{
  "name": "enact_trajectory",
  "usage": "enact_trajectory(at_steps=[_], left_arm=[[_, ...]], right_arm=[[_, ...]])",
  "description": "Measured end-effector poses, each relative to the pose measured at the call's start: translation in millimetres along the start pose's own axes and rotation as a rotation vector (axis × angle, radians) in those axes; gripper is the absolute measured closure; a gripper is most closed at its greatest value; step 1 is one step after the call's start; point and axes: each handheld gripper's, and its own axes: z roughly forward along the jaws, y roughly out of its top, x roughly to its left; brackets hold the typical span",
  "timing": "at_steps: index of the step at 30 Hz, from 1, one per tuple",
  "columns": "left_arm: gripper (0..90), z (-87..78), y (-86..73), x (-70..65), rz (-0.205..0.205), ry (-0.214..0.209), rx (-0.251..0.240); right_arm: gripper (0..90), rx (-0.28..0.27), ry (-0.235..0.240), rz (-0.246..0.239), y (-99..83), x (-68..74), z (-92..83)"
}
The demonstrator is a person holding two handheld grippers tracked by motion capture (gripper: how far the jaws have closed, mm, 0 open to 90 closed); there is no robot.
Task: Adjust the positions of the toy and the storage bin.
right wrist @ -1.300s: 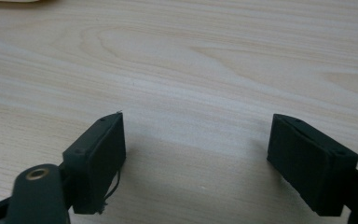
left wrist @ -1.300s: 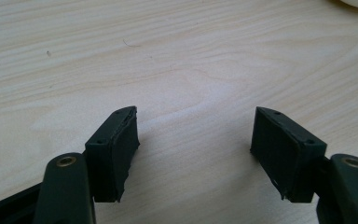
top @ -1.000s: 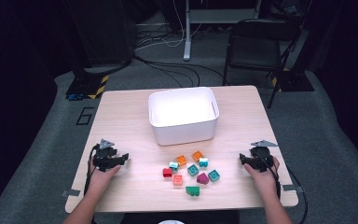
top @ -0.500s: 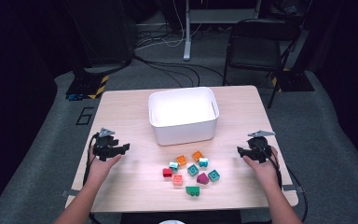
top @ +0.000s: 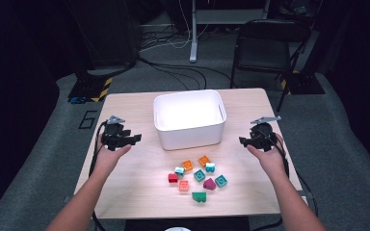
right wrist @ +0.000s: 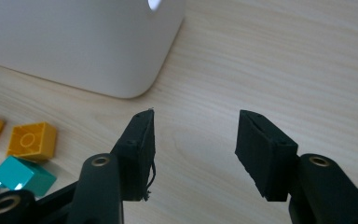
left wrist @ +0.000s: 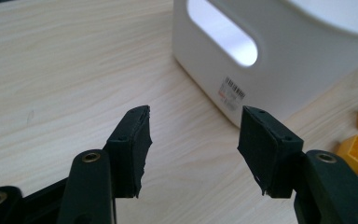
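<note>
Coloured toy blocks (top: 195, 178) scattered on wooden table (top: 125, 192) just in front of white bin (top: 189, 118), well apart from both pairs of jaws. Left gripper (top: 134, 138) held over table left of bin, jaws open, empty. Right gripper (top: 244, 141) right of bin, jaws apart with nothing between, just been closing

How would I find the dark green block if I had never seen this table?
Start at the white bin in the middle of the table. Look at the blocks in front of it. The dark green block lies nearest the person, the only dark green one.
</note>
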Motion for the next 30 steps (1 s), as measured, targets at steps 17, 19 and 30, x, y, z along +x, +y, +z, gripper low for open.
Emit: enact_trajectory(at_steps=[17,19,30], left_arm=[[42.0,2.3,60.1,-19.9,0.026,-0.049,-0.016],[41.7,4.4,64.4,-22.0,0.040,-0.048,-0.007],[41.1,22.4,72.5,-36.2,0.064,-0.064,0.030]], right_arm=[[46.2,-0.030,0.029,-0.033,63.1,12.6,-10.2],[45.7,-0.045,0.037,-0.025,68.8,13.9,-10.3],[43.5,-0.061,0.047,-0.033,88.3,26.8,-2.5]])
